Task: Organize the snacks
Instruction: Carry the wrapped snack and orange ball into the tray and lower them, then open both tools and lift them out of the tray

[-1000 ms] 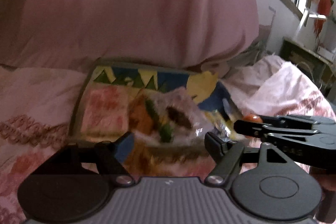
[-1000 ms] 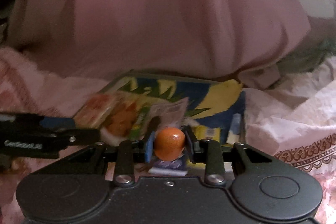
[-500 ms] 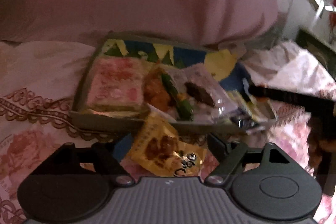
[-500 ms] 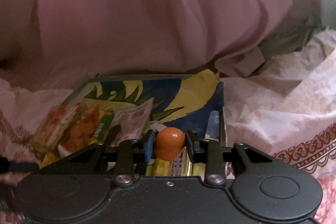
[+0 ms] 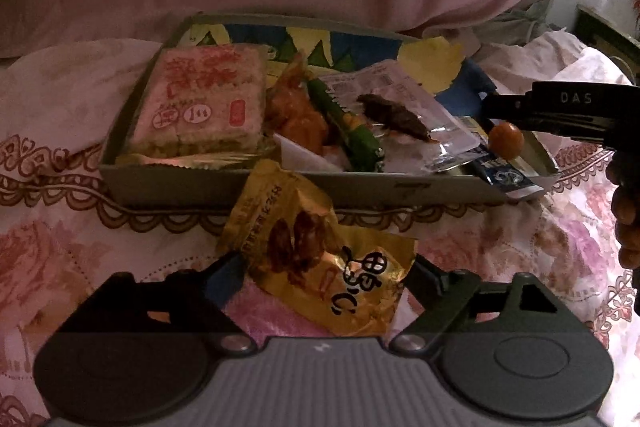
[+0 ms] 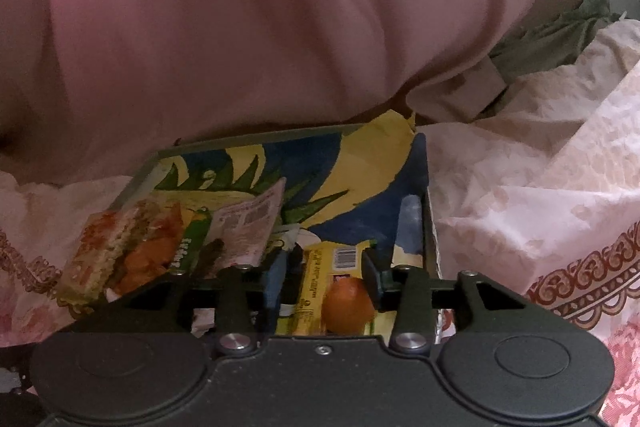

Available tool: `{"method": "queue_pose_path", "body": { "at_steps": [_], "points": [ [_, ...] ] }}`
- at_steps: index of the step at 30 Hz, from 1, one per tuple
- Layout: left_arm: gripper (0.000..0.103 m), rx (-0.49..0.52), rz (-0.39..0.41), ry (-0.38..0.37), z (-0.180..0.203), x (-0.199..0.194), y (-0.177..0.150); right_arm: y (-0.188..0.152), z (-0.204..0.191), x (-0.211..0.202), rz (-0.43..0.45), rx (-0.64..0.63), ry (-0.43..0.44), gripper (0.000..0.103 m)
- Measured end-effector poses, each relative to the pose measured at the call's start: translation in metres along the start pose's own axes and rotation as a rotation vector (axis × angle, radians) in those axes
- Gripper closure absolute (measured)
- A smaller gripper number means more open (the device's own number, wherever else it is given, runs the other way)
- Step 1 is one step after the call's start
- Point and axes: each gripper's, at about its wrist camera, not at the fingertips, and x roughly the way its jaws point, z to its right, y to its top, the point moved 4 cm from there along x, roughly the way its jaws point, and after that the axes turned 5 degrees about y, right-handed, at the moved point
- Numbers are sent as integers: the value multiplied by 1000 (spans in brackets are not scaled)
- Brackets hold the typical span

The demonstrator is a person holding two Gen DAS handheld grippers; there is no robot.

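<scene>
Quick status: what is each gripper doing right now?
Left gripper: open, gold snack packet lying between the jaws.
Right gripper: open, orange ball loose over the tray.

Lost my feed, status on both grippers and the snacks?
Left gripper open around gold snack packet, outside the box. Right gripper open, orange ball released over box. Nothing blocking.

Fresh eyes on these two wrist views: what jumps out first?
A shiny gold snack packet lies on the floral bedspread just in front of the box, between the open left gripper fingers. Behind it, the shallow box is crowded with snacks, a big pink-wrapped rice cake at its left end. At the box's right end, a small orange ball sits below the open right gripper.
</scene>
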Motion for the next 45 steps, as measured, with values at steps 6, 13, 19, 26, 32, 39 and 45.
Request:
{"method": "queue_pose_path", "body": {
  "at_steps": [6, 13, 19, 26, 32, 39, 45],
  "points": [
    [36, 25, 38, 3, 7, -12, 1, 2, -12, -10, 14, -23, 19, 48],
    [45, 22, 80, 55, 12, -33, -3, 1, -28, -30, 21, -56, 51, 46],
    [46, -19, 134, 106, 6, -65, -3, 0, -37, -57, 32, -74, 79, 44],
    [45, -90, 268, 92, 4, -98, 33, 6, -39, -79, 83, -84, 77, 39],
    [45, -56, 281, 98, 17, -70, 80, 6, -26, -72, 78, -56, 47, 39],
    [44, -52, 194, 118, 33, -12, 99, 9, -7, -67, 75, 27, 28, 39],
    [43, -2, 154, 122, 45, 7, 96, 7, -2, -66, 60, 53, 15, 31]
  ]
}}
